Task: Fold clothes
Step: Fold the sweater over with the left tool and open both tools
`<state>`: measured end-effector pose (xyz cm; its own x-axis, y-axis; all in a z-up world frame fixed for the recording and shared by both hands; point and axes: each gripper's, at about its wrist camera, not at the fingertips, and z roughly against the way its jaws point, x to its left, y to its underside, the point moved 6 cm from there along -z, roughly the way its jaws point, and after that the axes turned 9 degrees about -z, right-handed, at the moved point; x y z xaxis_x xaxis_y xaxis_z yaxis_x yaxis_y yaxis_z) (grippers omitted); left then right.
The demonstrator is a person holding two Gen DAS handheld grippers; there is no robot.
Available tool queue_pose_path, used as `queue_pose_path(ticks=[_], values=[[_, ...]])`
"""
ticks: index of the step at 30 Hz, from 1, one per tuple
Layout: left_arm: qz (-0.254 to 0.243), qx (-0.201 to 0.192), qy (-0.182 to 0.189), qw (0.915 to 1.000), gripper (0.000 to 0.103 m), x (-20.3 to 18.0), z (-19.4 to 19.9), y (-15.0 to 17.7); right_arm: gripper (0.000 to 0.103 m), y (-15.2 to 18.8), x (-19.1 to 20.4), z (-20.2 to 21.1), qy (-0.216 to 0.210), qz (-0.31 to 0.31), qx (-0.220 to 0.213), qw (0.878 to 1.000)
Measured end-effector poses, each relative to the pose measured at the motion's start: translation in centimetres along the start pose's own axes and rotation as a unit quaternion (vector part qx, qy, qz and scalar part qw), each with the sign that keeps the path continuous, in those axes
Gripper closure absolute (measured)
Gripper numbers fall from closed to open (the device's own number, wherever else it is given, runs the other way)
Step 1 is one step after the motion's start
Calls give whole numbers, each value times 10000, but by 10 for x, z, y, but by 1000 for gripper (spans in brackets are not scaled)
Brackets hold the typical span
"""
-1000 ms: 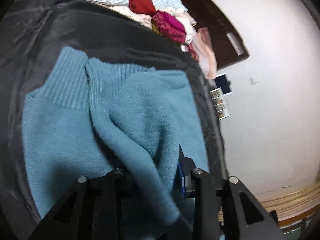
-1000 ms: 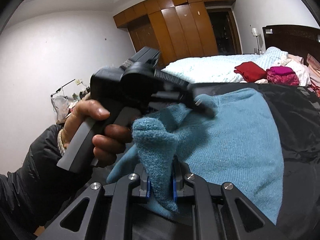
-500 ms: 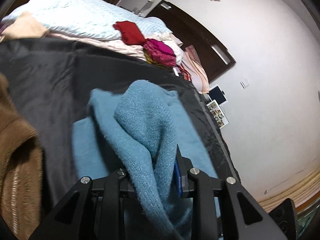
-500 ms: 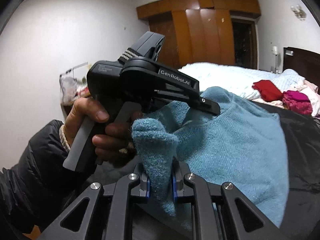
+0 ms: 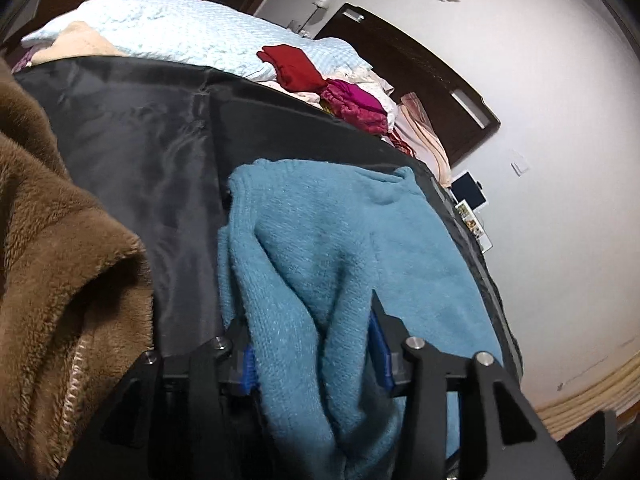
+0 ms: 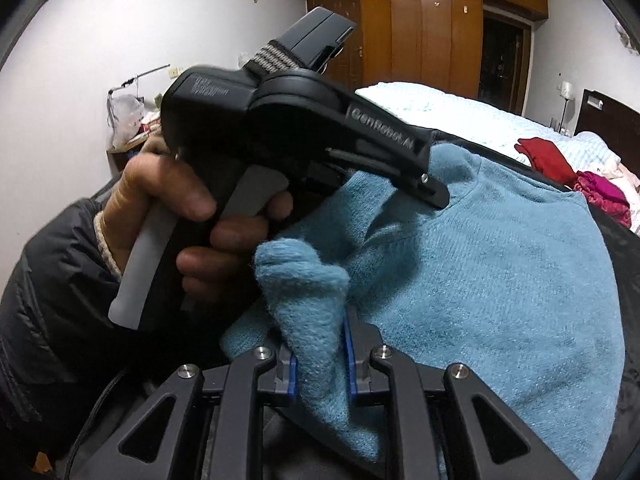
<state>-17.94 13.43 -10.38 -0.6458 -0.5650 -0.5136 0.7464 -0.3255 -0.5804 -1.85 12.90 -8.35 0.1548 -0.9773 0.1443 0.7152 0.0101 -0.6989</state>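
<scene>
While the blue sweater (image 5: pixel 352 240) is lying on the black surface (image 5: pixel 132 152), the left tongs (image 5: pixel 316 344) are pinching a bunched fold of it. The right tongs (image 6: pixel 320 356) are clamping another fold beside the person's hand (image 6: pixel 192 216).

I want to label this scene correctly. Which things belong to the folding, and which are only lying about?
In the job: blue knit sweater, left gripper, right gripper, both shut on it.

Lying about: brown fleece garment, red garment, magenta garment, light blue bedspread.
</scene>
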Motion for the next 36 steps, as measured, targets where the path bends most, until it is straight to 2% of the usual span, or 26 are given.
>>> queue_pose_path(ticks=[1, 3, 4, 7, 8, 10, 13, 15, 17, 18, 23, 25, 30, 32, 34, 36], values=[[41, -3, 1, 10000, 53, 2, 0, 0, 73, 1, 2, 0, -87, 9, 24, 10000], [10, 18, -71, 10000, 53, 1, 0, 2, 33, 5, 8, 3, -513, -16, 164, 9985], [-21, 36, -136, 9999, 52, -1, 1, 2, 29, 7, 10, 7, -724, -45, 203, 9972], [-100, 84, -406, 9991, 50, -6, 5, 4, 29, 13, 7, 25, -958, -90, 90, 9953], [-124, 92, -509, 9986, 45, -7, 8, 5, 29, 14, 3, 35, -1020, -144, 1, 9947], [-212, 117, -845, 9961, 36, -10, 16, 8, 29, 16, -13, 55, -1103, -359, -185, 9931], [-365, 148, -1136, 9927, 35, -15, 32, 18, 29, 22, -49, 83, -1118, -871, -425, 9890], [-467, 165, -1280, 9905, 34, -23, 44, 25, 29, 28, -72, 98, -920, -1135, -563, 9877], [-531, 207, -1347, 9893, 26, -30, 52, 33, 28, 30, -100, 105, -647, -1309, -660, 9871], [-547, 237, -1349, 9891, 25, -33, 54, 38, 28, 31, -113, 107, -516, -1372, -684, 9868], [-628, 389, -1361, 9879, 24, -49, 65, 64, 26, 36, -155, 105, 255, -1307, -484, 9899], [-653, 454, -1374, 9873, 24, -55, 69, 75, 26, 44, -157, 108, 518, -1206, -346, 9907], [-404, 779, -1811, 9795, 24, -41, 51, 95, 25, 61, -151, 106, 645, -974, -49, 9931], [-335, 814, -1788, 9799, 25, -40, 48, 99, 25, 64, -144, 107, 675, -796, 10, 9945], [-341, 808, -1869, 9784, 25, -41, 45, 103, 25, 65, -137, 100, 880, -541, 114, 9946], [-381, 811, -1997, 9758, 24, -41, 44, 106, 25, 65, -142, 92, 1363, -388, 88, 9899]])
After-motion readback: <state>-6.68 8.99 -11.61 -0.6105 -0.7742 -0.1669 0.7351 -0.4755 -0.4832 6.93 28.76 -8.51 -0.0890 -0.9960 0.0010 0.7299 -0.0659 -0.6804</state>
